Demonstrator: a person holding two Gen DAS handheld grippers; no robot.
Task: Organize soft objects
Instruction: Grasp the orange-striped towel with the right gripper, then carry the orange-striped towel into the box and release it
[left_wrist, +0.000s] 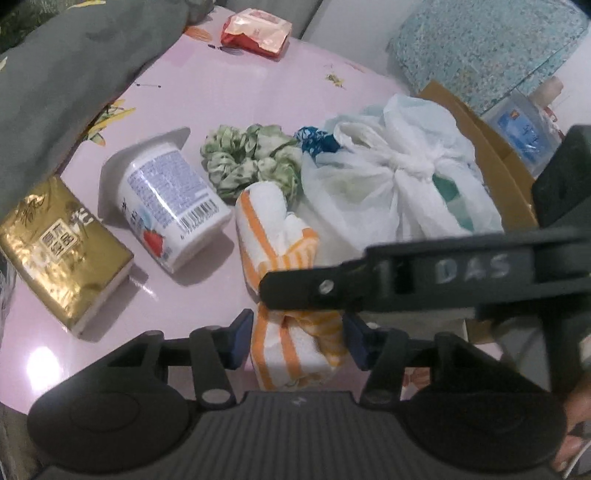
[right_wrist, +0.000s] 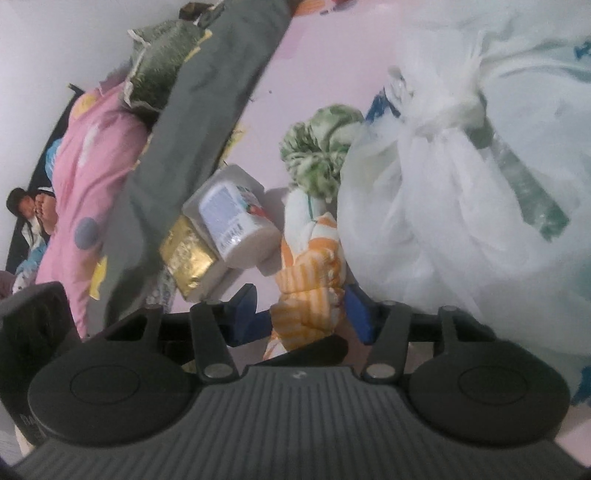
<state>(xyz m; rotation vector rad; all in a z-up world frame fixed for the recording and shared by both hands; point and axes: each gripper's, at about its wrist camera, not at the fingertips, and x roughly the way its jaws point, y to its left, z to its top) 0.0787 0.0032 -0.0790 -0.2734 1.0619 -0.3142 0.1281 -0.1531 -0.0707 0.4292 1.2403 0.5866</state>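
In the left wrist view the left gripper (left_wrist: 297, 341) reaches low and level over the pink table (left_wrist: 207, 96), its jaws closed on the near end of the orange-striped towel (left_wrist: 275, 236), while the right gripper (left_wrist: 424, 278) crosses over the towel from the right. The towel lies between a tipped yogurt cup (left_wrist: 173, 206) and a knotted white plastic bag (left_wrist: 399, 177), with a green scrunchie (left_wrist: 251, 158) beyond. In the right wrist view the right gripper (right_wrist: 301, 317), rolled sideways, has its jaws narrow about the same towel (right_wrist: 314, 266); whether they pinch it I cannot tell.

Free: bare pink tabletop (left_wrist: 229, 88), upper centre. Obstacles: yogurt cup (left_wrist: 166, 199) centre-left, knotted plastic bag (left_wrist: 399, 173) right, grey cloth (left_wrist: 74, 81) upper left.
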